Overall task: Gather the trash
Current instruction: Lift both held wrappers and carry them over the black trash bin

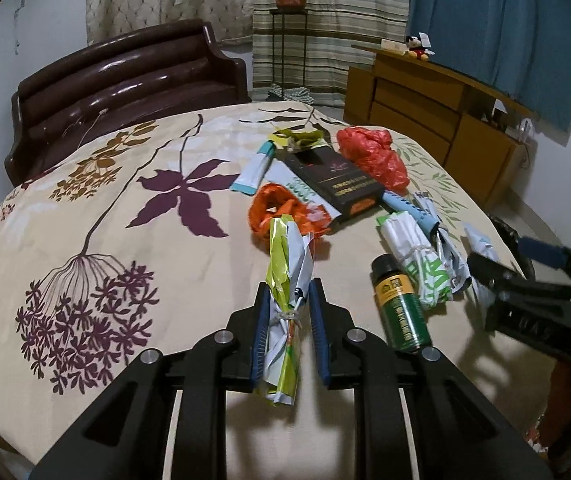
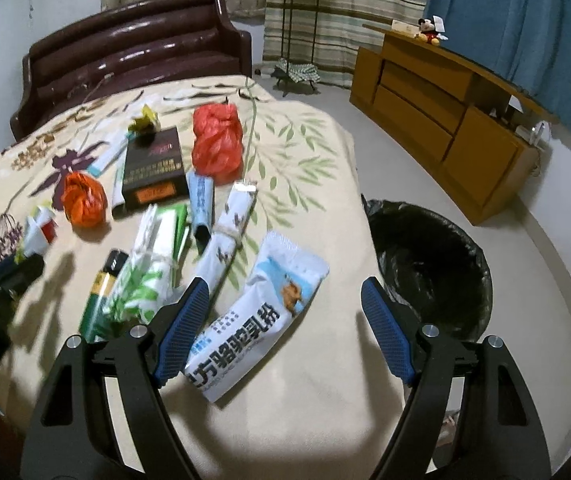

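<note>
- Your left gripper had its jaws closed narrow on a rolled green-and-white wrapper bundle tied with string, the roll standing up between the blue pads and apparently lifted clear of the bedspread.
- Your right gripper hung with jaws wide and empty over a white-and-blue milk powder pouch, its left pad just beside the pouch's edge, its right pad well apart from it.
- To finish the step well, you likely needed to keep the squeeze firm on that slippery roll and carry it over the pile, not through it, to the black-lined trash bin on the floor beside the bed.
- The bin sat on the right gripper's side, so the left load had to cross the right gripper's path; holding the right one back looked wise.
- Still lying on the bedspread: a green spray can, another tied wrapper bundle, a dark flat box, a crumpled orange bag and a red plastic bag.
- The can, lying just beside the left jaws, could roll if nudged.
- Behind stood a dark padded headboard and a wooden cabinet.
</note>
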### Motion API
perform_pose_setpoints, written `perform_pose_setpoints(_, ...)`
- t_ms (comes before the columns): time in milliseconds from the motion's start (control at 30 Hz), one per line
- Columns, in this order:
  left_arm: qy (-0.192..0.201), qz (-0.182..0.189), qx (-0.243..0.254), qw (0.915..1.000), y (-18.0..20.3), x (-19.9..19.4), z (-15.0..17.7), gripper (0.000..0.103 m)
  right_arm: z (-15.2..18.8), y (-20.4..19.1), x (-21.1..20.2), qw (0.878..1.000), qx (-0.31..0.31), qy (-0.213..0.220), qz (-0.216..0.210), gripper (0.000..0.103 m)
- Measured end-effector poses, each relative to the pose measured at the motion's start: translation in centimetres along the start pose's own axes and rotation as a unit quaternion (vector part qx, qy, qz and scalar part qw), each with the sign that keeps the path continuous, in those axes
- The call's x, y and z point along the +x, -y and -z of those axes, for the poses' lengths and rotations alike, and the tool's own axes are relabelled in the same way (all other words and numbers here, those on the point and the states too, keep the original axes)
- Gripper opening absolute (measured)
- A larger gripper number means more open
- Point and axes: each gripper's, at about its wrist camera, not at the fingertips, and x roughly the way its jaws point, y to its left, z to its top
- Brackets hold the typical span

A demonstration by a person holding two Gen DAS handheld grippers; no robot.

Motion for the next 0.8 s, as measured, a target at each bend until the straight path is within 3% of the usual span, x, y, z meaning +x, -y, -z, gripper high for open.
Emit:
perform_pose_setpoints(233,0.001,0.006,-0.016,0.9999,-0.9,0.0,0.1,0.021,1.0,1.0,0.0,1.000,0.015,-0.009,0.009,0.075)
perform_pose_setpoints(300,0.000,0.009,-0.018,0.9998,-1.0,0.1,0.1,0.021,1.1,1.3,-0.1,1.000,0.014,-0.007,0.011,0.062)
perform_pose_setpoints(433,-0.001,0.010,-0.020,0.9998,-0.9,0.2,0.1,0.021,1.1,1.8,-0.1,1.000,0.024,-0.009,-0.002,0.047)
perform_pose_setpoints(500,-0.002,0.011,-0.023,0.9997,-0.9,0.4,0.1,0.021,1.2,2.0,-0.1,1.000,0.027,-0.009,-0.009,0.028)
perform_pose_setpoints(800,0.014,0.021,-0.018,0.9995,0.7,-0.1,-0.3,0.021,0.9,3.0,-0.9,0.999,0.031,0.016,-0.014,0.027)
